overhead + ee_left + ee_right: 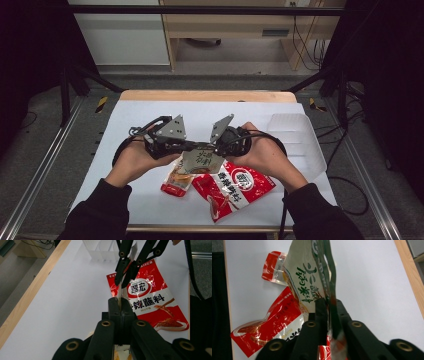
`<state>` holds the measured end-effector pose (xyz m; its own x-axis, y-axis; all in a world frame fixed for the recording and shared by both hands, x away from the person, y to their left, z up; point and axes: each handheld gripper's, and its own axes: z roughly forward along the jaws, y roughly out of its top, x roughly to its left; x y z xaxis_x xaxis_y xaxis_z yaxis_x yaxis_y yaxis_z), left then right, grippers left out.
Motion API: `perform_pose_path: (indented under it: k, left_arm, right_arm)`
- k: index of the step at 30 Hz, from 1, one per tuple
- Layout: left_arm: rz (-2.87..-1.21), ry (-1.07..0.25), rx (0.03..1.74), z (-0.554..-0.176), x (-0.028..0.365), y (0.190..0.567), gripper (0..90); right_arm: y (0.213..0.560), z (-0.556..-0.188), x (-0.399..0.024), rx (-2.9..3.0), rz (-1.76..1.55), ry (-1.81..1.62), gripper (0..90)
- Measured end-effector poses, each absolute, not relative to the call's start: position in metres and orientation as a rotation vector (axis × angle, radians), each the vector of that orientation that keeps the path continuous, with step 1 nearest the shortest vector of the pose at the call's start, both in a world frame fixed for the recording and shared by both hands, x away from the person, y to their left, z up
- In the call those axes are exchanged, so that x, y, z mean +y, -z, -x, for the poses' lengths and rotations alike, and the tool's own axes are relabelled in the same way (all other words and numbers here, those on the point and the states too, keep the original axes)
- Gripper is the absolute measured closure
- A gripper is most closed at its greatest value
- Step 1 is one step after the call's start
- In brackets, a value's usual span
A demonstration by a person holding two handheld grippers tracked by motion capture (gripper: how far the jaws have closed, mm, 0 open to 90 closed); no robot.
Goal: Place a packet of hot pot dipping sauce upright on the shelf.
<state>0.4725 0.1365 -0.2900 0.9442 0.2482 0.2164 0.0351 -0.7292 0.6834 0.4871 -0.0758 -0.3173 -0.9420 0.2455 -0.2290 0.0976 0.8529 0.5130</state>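
Observation:
A beige sauce packet [202, 161] with green characters hangs above the table between both hands. My left gripper [192, 146] is shut on its upper edge from the left, and my right gripper [213, 146] is shut on the same edge from the right. In the left gripper view my left gripper [119, 303] pinches the thin packet edge [121, 293], with the right gripper [123, 275] clamped on it just beyond. In the right gripper view my right gripper [329, 307] grips the edge, and the beige packet [303, 277] hangs away from it.
A large red packet [236, 189] lies on the white table [150, 112] below the hands, with a small red and orange packet [175, 183] to its left. A white ribbed tray [295, 137] stands at the right. The wooden table edge [205, 95] runs along the far side.

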Motion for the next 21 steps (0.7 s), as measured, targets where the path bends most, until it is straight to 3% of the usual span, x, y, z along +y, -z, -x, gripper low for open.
perform_pose_path:
  k: [12, 17, 21]
  left_arm:
    - [-2.314, -0.377, 0.241, -0.475, 0.142, 0.293, 89.9]
    - [-2.282, -0.388, 0.253, -0.471, 0.140, 0.298, 76.8]
    - [-2.246, -0.433, 0.286, -0.465, 0.142, 0.302, 52.8]
  right_arm:
    - [0.307, -0.487, -0.076, 2.746, -0.272, -0.718, 90.0]
    - [0.301, -0.490, -0.078, 2.748, -0.269, -0.649, 90.0]
    - [0.295, -0.494, -0.086, 2.739, -0.283, -0.610, 90.0]
